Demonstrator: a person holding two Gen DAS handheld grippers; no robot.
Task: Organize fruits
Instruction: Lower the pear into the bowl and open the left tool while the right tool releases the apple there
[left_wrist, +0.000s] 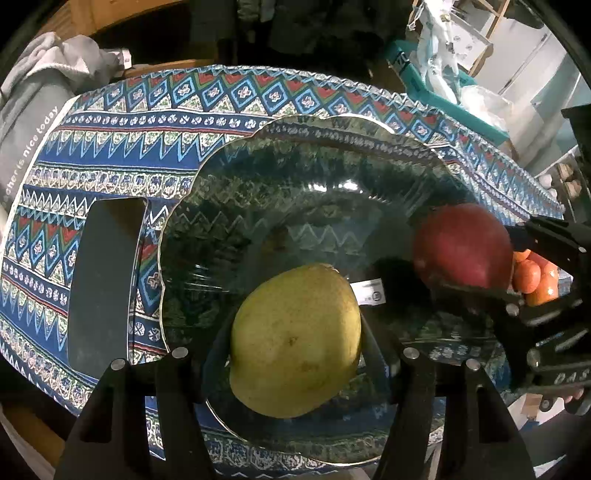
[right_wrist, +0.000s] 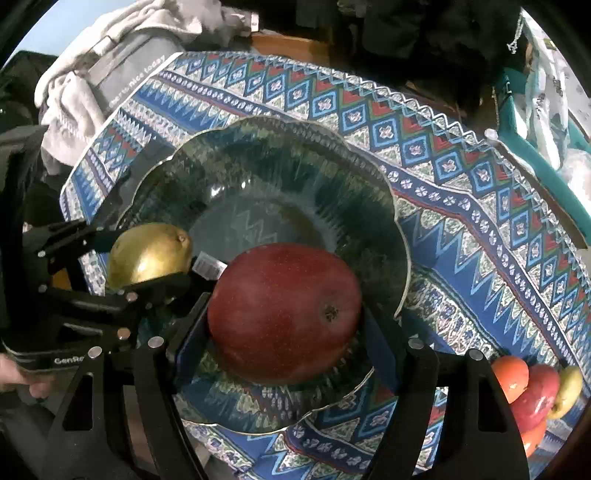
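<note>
Two fruits hang over the glass bowl (left_wrist: 207, 173) at once, and that is where the trouble could start. The left claw (left_wrist: 295, 354) pinches a yellow-green pear (left_wrist: 295, 339) between its pads, above the bowl's near rim. The right claw (right_wrist: 284, 325) pinches a red mango (right_wrist: 284, 314) in the same way, also over the near part of the bowl. The bowl stands on the patterned cloth (left_wrist: 110, 147) that covers the counter, and in both views it looks empty but for a small label (left_wrist: 369, 291) seen on its floor.

Both claws point steeply down and sit close side by side, so the likeliest mishap is a knock: seen from the right wrist, the left claw's frame lies just beside the mango. If both fruits are let go together, the round mango may roll into the pear, or either may strike the scalloped glass rim and tip the bowl. Letting go too high would bruise the fruit or crack the glass. The pear is held near its broad end, so it could swing or slip as the pads loosen.

More fruit (right_wrist: 532, 391) lies near the counter's edge beyond the right claw; a careless withdrawal could sweep it off. A dark flat slab (left_wrist: 107, 277) lies just beside the bowl on the other side.
</note>
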